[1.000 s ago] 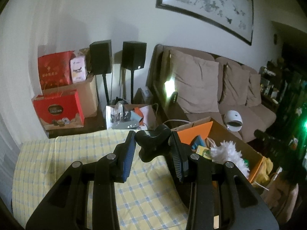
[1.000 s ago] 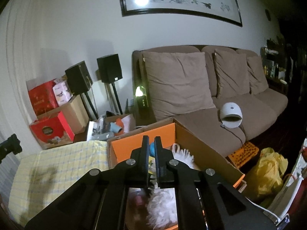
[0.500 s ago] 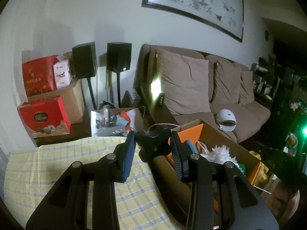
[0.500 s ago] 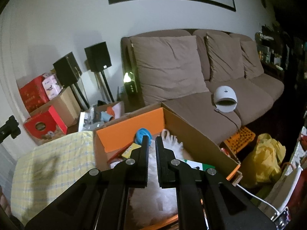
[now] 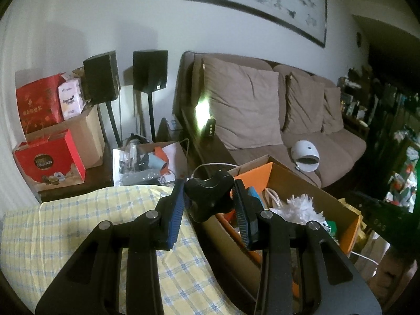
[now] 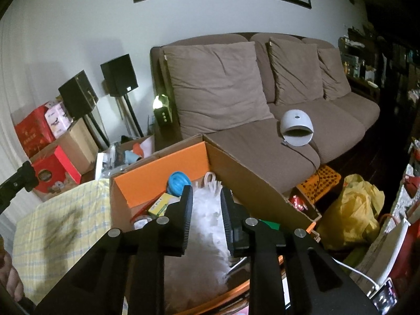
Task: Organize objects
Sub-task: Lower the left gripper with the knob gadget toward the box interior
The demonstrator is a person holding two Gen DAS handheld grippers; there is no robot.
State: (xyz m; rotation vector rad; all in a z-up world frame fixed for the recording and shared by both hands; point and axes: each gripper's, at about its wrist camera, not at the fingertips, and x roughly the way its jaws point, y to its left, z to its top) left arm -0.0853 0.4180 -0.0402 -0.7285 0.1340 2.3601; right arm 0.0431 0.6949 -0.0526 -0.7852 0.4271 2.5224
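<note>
Left wrist view: the left gripper [image 5: 208, 200] fingers clamp a black knob [image 5: 209, 199], hiding part of the cardboard box [image 5: 312, 191]; the right gripper [image 6: 206, 215] fingers are opening over the white duster [image 6: 207, 225], not pressing it.

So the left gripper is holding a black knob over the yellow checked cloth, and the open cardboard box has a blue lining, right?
Not quite: the lining is orange, as both wrist views show. The left gripper does hold the black knob at the edge of the yellow checked cloth, beside the open cardboard box.

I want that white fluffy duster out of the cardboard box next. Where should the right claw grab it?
Take the white fluffy duster across its narrow fluffy body, coming from above. It lies lengthwise between the opening jaws of the right claw, untouched, on top of the clutter in the cardboard box. Its handle isn't clearly visible.
</note>
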